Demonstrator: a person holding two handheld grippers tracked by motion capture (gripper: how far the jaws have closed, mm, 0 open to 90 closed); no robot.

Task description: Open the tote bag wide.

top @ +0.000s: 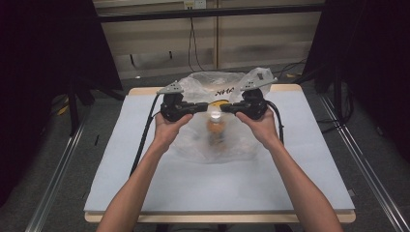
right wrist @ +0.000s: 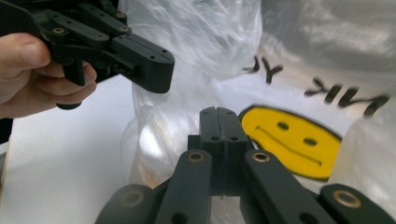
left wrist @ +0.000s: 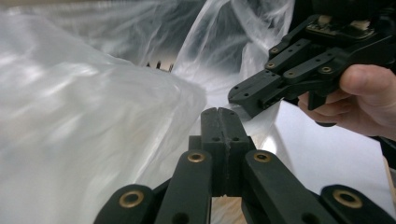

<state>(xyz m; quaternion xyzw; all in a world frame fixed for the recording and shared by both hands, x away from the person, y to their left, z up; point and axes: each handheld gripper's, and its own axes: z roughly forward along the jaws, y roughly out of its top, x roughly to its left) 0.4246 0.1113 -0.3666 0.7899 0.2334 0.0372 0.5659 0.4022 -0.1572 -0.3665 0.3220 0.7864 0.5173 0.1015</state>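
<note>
- a clear plastic bag [top: 217, 96] lies on the far middle part of the pale blue worktop [top: 145, 169], its upper part bunched and raised toward the far edge.
- the bag carries dark lettering and a yellow smiley face [right wrist: 292, 140], plain in the right claw view.
- in the high view something orange-brown [top: 216, 131] sits inside the bag; it is blurred through the film, perhaps a bottle with a pale cap, but i cannot tell for sure.
- the left claw [top: 205, 107] is held in the left hand [top: 169, 126] and points inward toward the bag's middle; in the left claw view its two black jaws press flat together, with bag film just beyond and beside the tip [left wrist: 219, 114]. whether any film is pinched between them i cannot tell.
- the right claw [top: 225, 108] is held in the right hand [top: 261, 126] and points inward to face the left one, the two tips near each other over the bag.
- in the right claw view its jaws also meet with no gap [right wrist: 218, 114], the bag right behind them.
- a black cable [top: 144, 135] trails from the left claw down the worktop.
</note>
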